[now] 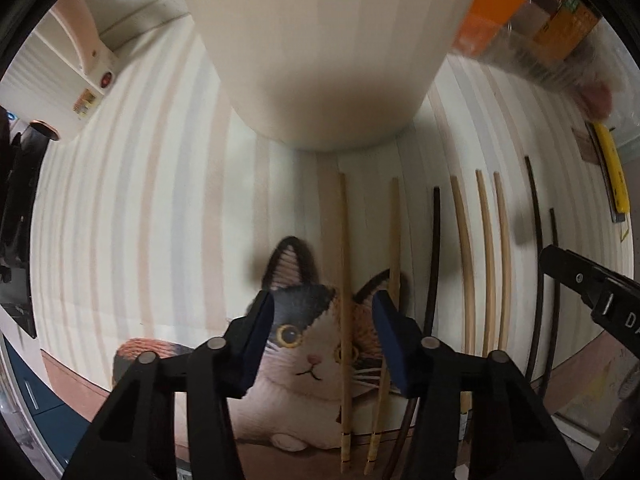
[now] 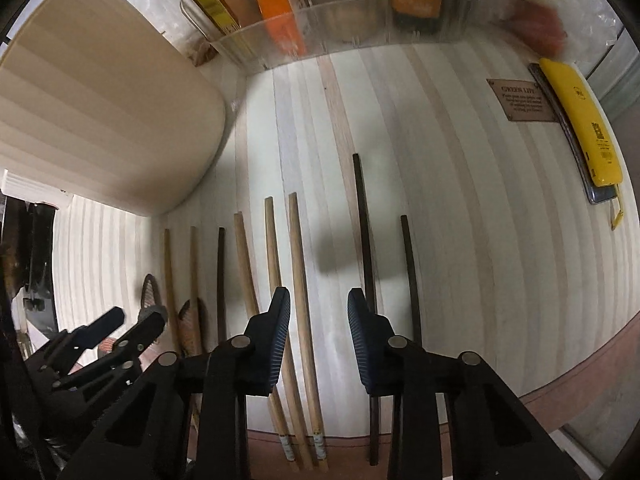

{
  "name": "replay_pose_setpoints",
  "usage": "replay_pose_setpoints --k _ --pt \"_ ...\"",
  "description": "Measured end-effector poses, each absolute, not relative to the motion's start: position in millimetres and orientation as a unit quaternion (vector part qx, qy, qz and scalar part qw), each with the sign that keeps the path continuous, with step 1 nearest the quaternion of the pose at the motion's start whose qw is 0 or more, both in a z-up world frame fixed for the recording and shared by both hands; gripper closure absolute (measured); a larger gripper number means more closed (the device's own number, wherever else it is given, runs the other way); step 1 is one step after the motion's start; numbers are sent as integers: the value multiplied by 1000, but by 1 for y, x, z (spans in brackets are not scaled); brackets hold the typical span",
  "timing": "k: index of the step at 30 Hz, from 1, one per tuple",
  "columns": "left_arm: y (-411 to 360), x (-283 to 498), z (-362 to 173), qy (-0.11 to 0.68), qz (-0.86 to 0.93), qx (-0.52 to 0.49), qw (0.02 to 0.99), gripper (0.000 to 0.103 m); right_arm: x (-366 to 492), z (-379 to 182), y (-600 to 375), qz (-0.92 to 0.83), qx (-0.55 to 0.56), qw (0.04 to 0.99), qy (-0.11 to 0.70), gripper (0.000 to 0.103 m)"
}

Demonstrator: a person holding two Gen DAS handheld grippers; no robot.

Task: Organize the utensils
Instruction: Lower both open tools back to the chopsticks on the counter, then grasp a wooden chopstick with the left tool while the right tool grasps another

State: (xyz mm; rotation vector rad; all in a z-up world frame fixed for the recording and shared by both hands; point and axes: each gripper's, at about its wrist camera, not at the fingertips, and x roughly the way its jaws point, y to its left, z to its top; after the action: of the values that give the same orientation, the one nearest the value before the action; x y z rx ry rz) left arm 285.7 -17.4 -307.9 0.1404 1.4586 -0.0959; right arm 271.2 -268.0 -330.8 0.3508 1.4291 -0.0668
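Two grippers hang over chopsticks beside the cream holder (image 1: pixel 320 52): left gripper (image 1: pixel 323 340) and right gripper (image 2: pixel 319 338) both spread, pinching nothing.

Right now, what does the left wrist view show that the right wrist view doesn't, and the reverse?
Only the left wrist view shows the full cat picture on the mat and a white appliance.
Only the right wrist view shows the brown label and the clear box's rim.
Both show the chopsticks, the cream container, the yellow phone and both grippers, left and right.
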Motion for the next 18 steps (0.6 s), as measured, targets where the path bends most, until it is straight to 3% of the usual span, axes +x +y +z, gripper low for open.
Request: replay_pose_setpoints --k 6,8,18 --pt "-15 288 -323 679 -46 59 731 84 273 -343 -266 -28 159 729 665 71" --pt "-12 290 -328 682 -44 54 728 99 276 -348 -264 -26 159 725 669 71" --pt "30 294 -326 681 -23 42 731 99 285 -368 -249 -20 138 709 691 72"
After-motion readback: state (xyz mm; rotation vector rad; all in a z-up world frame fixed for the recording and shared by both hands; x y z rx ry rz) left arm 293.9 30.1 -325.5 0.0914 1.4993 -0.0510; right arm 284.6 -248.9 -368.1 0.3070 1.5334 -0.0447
